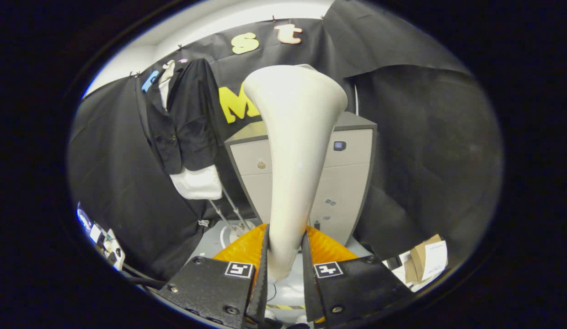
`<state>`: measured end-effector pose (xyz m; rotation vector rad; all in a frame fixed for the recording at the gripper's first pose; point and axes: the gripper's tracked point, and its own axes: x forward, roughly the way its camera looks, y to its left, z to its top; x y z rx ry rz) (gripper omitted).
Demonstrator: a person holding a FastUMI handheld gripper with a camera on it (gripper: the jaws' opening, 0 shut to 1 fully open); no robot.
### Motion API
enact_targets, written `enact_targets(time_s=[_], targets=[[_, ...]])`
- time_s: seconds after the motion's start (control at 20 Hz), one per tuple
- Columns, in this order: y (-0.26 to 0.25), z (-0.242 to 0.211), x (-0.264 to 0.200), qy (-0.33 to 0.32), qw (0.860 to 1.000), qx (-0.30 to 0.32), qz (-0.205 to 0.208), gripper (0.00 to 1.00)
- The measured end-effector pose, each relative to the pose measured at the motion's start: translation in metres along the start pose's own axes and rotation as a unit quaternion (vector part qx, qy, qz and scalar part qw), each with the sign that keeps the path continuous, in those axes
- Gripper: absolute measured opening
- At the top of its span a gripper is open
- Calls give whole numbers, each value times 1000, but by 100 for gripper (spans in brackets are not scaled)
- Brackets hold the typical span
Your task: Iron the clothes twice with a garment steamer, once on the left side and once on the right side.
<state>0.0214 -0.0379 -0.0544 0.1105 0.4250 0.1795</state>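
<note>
Cream plastic first: we've got the steamer [292, 151] pinched by its neck between both fingers of the gripper [286, 265], head up. Beyond it, off to the left, the jacket [183, 119] hangs well apart, so neither pass looks started to us.

Steamer [295, 151] smooth satin plastic (cream); jacket [183, 119] matt cloth; cabinet [347, 183] matt.
</note>
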Motion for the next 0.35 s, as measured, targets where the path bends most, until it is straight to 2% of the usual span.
enact_targets(time_s=[0.35], targets=[[-20, -12, -24, 0, 1000, 11, -17, 36]])
